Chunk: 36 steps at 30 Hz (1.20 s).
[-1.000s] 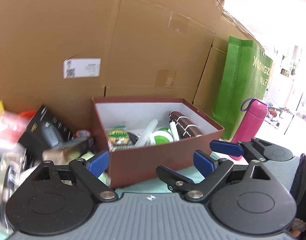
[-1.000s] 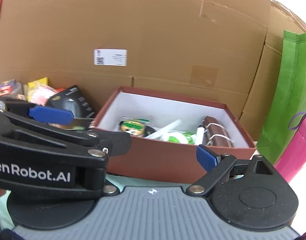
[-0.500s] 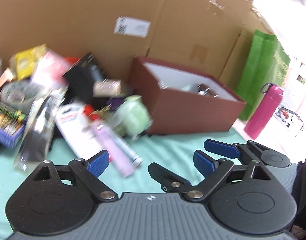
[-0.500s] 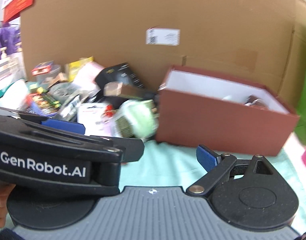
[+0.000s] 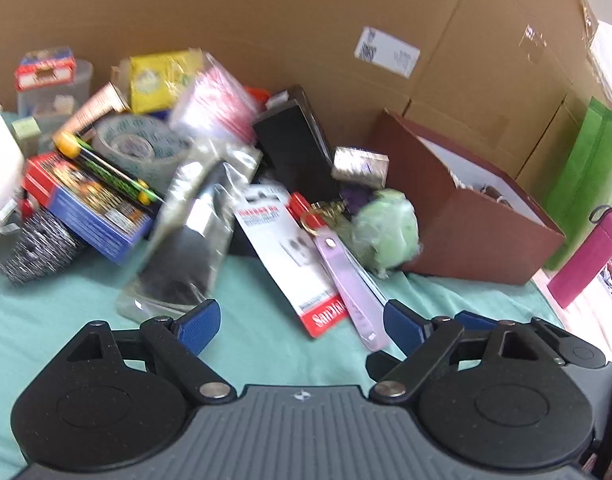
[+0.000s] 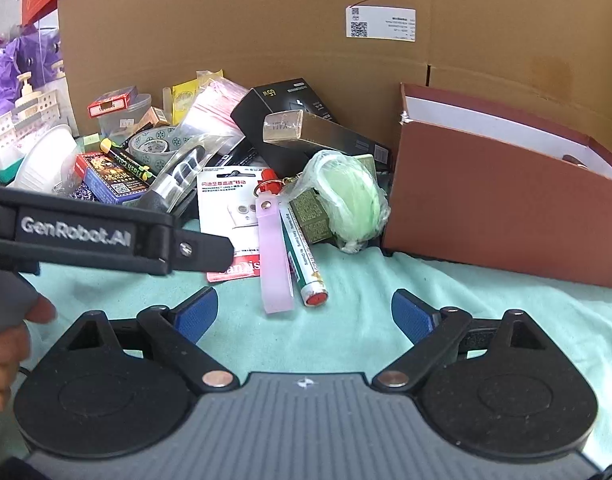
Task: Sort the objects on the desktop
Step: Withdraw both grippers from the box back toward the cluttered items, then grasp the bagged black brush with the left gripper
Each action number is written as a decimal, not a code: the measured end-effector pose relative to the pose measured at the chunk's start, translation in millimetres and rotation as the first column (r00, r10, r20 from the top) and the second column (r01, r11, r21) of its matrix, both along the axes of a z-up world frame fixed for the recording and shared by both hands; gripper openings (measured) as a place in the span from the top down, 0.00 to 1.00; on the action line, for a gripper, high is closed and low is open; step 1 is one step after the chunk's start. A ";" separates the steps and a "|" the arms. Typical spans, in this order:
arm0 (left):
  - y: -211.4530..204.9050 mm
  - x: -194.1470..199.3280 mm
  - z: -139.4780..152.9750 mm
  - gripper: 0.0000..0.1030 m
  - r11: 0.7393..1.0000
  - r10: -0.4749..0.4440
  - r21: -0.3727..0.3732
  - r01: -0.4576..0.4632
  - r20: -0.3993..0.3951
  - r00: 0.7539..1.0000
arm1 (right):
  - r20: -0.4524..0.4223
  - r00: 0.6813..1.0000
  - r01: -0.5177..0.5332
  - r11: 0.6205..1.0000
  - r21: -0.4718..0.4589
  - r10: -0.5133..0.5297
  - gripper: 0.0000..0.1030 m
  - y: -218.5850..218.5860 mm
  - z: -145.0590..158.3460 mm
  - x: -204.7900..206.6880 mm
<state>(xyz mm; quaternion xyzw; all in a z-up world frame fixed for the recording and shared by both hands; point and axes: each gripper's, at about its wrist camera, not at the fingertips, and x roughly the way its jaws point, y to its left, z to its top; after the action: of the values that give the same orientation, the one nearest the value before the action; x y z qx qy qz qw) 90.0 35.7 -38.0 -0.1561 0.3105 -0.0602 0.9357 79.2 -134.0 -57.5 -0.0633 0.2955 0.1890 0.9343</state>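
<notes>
Both tools are above the teal cloth [image 6: 345, 332], pointing at a heap of desktop items stacked against a cardboard wall [image 6: 246, 32].

Left gripper [image 5: 302, 322]: jaws set wide, nothing between them. It sits over bare cloth just short of the heap. In the right wrist view its black body crosses the left side of the frame, above the person's hand [image 6: 10, 340].

Right gripper [image 6: 304, 314]: jaws likewise wide, nothing held. It is close to the near ends of a lilac strap [image 6: 274, 256] and a green-and-white tube with a red cap [image 6: 304, 258], which lie side by side on the cloth.

The heap includes a SanDisk card pack [image 6: 230, 216], partly under the strap; a bagged pale-green bundle [image 6: 347, 200] resting against the brown box [image 6: 501, 208]; a black carton [image 6: 290, 108] with a gold box [image 6: 302, 128] on top; a tape roll [image 6: 156, 142]; and a blue and red card box [image 6: 106, 176].

The brown box stands open to the right of the heap; its contents are barely visible. A pink bottle [image 5: 585, 256] and a green bag [image 5: 585, 168] stand beyond it. The left wrist view is motion-blurred, so finer labels there are unreadable.
</notes>
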 end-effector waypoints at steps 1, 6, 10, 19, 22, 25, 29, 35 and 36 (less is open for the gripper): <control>3.6 -1.9 2.0 0.12 1.000 0.012 0.007 -0.012 0.013 1.000 | 0.001 1.000 -0.008 1.000 0.002 0.008 0.11 0.6 0.1 1.1; 24.2 -2.2 5.2 0.12 0.998 0.067 0.019 -0.068 0.038 0.997 | -0.006 0.999 -0.047 0.999 0.026 0.047 0.13 9.5 0.5 5.7; 41.7 5.4 0.7 0.19 0.996 0.085 0.014 -0.085 0.014 0.996 | -0.012 0.995 -0.096 0.995 0.039 0.096 0.19 24.9 0.5 10.4; 58.5 28.1 -5.9 0.33 1.000 -0.017 -0.005 0.017 -0.055 0.998 | -0.001 0.981 -0.195 0.980 0.039 0.195 0.21 68.2 4.6 16.5; 61.6 30.7 -8.7 0.38 0.998 -0.055 -0.017 0.054 -0.065 0.996 | 0.015 0.970 -0.242 0.969 0.044 0.242 0.21 80.5 7.2 14.5; 64.7 36.2 -14.5 0.47 0.997 -0.075 -0.023 0.073 -0.100 0.992 | 0.033 0.961 -0.274 0.962 0.007 0.274 0.26 94.9 4.3 16.9; 63.2 34.7 -13.1 0.54 0.996 -0.092 -0.006 0.092 -0.100 0.991 | 0.038 0.954 -0.299 0.954 0.004 0.298 0.39 108.5 -0.3 25.4; 51.6 20.7 -10.2 0.56 0.992 -0.115 0.030 0.120 -0.132 0.985 | 0.029 0.935 -0.354 0.935 -0.025 0.354 0.48 105.7 -1.4 15.5; 47.6 16.6 -10.0 0.57 0.990 -0.128 0.034 0.134 -0.137 0.982 | 0.020 0.933 -0.360 0.933 -0.021 0.360 0.49 100.9 -1.1 11.8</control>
<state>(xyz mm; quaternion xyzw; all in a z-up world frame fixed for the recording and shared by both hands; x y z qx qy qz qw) 106.7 83.3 -48.0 -0.1187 0.3839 -0.1041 0.9098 91.1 -33.1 -58.6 -0.1264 0.2693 0.3536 0.8869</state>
